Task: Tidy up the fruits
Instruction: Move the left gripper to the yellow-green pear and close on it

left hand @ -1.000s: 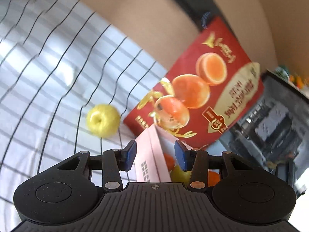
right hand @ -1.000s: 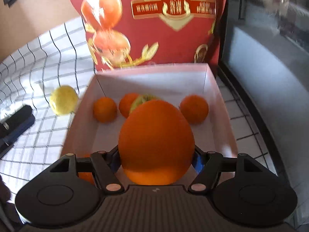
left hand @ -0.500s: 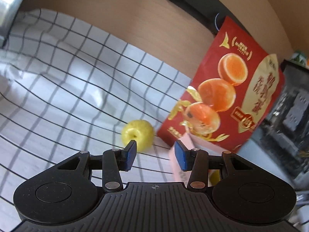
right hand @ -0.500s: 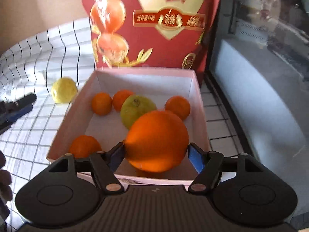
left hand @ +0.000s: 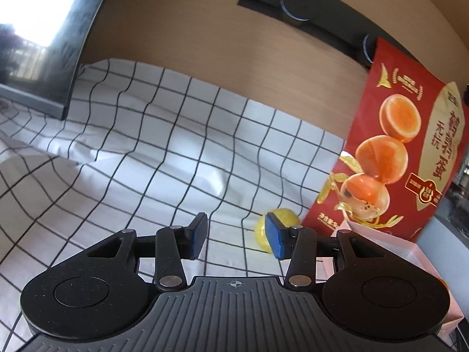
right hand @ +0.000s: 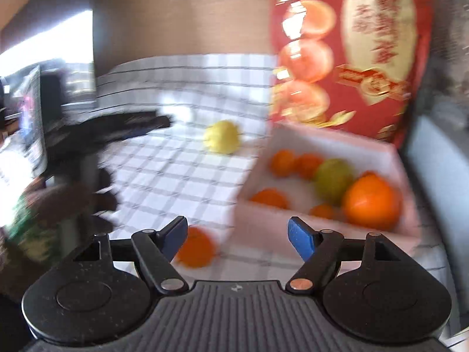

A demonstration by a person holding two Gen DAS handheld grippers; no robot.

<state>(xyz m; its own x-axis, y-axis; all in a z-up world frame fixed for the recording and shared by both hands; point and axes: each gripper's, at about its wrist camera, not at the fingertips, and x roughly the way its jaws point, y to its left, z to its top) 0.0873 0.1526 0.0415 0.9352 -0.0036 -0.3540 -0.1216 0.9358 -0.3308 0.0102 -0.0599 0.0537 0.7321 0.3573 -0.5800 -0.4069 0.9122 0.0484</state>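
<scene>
Left view: our left claw (left hand: 236,240) narrow, empty, unchanged in gap. Yellow fruit (left hand: 278,228) just ahead, partly behind right finger; earlier it sat left of claw, so we turned toward it, likely lining up pick.

Right view: our right claw (right hand: 237,237) wide, jaws just opening, nothing between. Big orange (right hand: 372,202) dropped into box (right hand: 337,140) ahead-right. Small orange (right hand: 196,248) on tabletop (right hand: 164,176) by left finger, likely next.

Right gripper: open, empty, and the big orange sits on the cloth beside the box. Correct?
Not quite. The right gripper is open and empty, but the big orange sits inside the box, by the green fruit. The right wrist view shows it.
</scene>
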